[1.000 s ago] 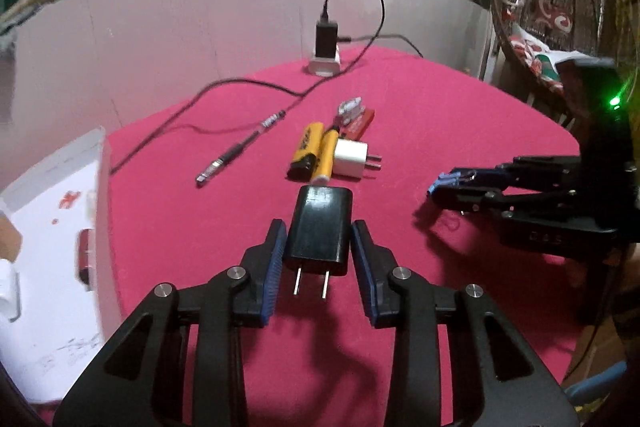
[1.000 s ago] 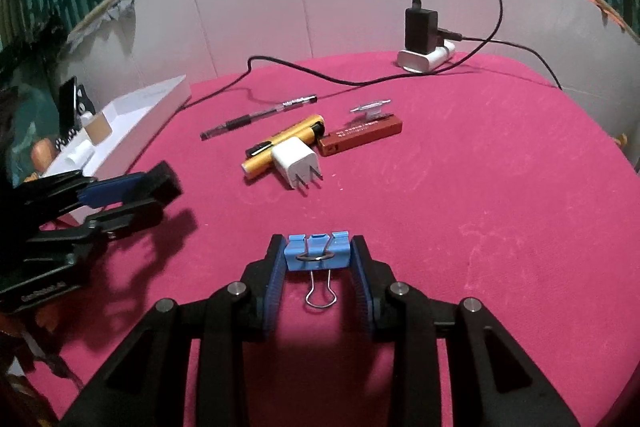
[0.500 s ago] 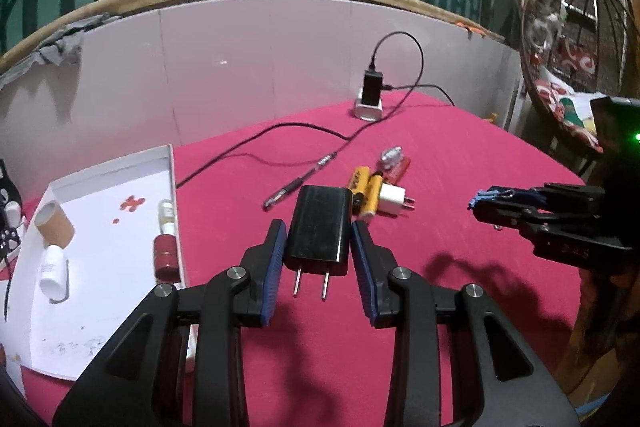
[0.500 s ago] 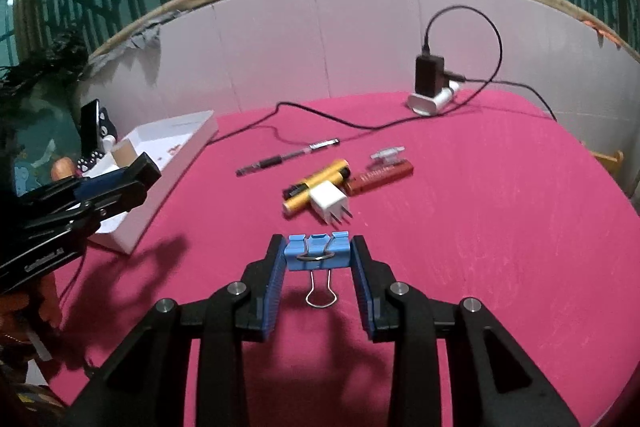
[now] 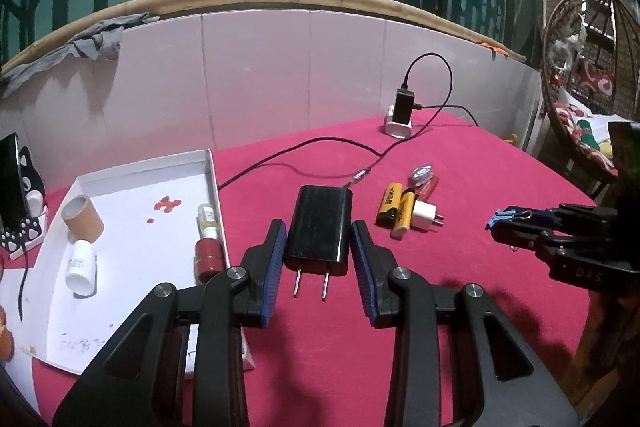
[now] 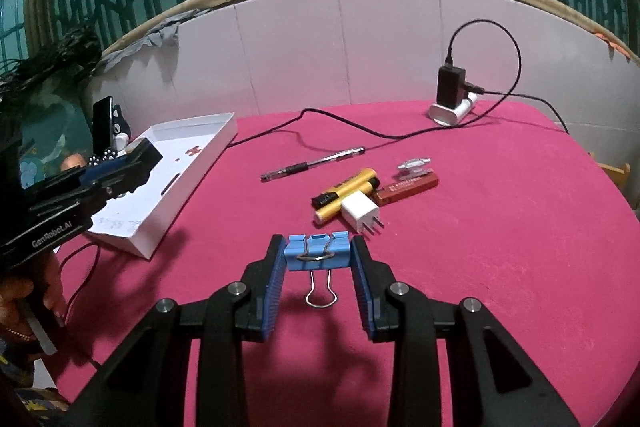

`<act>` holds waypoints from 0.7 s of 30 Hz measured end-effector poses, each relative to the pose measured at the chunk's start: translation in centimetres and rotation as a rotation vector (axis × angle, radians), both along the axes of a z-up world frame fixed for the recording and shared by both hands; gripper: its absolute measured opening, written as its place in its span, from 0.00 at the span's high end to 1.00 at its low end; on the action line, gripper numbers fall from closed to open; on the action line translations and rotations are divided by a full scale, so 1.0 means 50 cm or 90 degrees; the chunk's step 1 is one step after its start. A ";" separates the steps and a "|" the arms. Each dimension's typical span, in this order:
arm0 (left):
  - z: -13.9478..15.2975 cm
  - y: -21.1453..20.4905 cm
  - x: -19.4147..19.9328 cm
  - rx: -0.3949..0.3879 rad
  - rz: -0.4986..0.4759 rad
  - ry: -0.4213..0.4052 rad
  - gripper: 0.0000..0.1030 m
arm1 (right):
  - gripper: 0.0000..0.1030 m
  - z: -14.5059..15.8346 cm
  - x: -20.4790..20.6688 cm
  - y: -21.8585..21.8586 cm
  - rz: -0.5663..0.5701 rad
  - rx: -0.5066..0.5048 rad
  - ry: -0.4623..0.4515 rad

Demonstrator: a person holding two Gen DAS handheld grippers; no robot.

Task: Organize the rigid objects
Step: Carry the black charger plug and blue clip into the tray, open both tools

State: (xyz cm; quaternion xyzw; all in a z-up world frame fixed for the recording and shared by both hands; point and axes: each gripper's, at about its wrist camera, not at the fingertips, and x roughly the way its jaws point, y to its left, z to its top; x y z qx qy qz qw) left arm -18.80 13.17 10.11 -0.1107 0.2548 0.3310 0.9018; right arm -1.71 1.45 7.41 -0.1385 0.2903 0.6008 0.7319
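Left gripper clamping a black plastic plug-in charger and right gripper clamping a blue metal binder clip above the bench; either smooth item may slip from the pads in transit.

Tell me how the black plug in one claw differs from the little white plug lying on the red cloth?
The black charger is held off the cloth between the left claw's blue pads; the white charger lies loose on the red tablecloth against the yellow lighters. The black one looks longer and rounded, the white one short and boxy. Both have two metal prongs.
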 end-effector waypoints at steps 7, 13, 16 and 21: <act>0.005 0.013 -0.018 -0.006 0.021 -0.009 0.68 | 0.69 0.018 -0.025 0.012 0.016 0.016 -0.007; 0.011 0.024 -0.039 -0.001 0.045 -0.012 0.68 | 0.69 0.020 -0.037 0.019 0.025 0.015 -0.010; 0.013 0.033 -0.053 -0.003 0.056 -0.016 0.68 | 0.69 0.023 -0.042 0.024 0.028 0.016 -0.010; 0.020 0.053 -0.076 -0.005 0.078 -0.024 0.68 | 0.69 0.040 -0.059 0.047 0.048 0.019 -0.018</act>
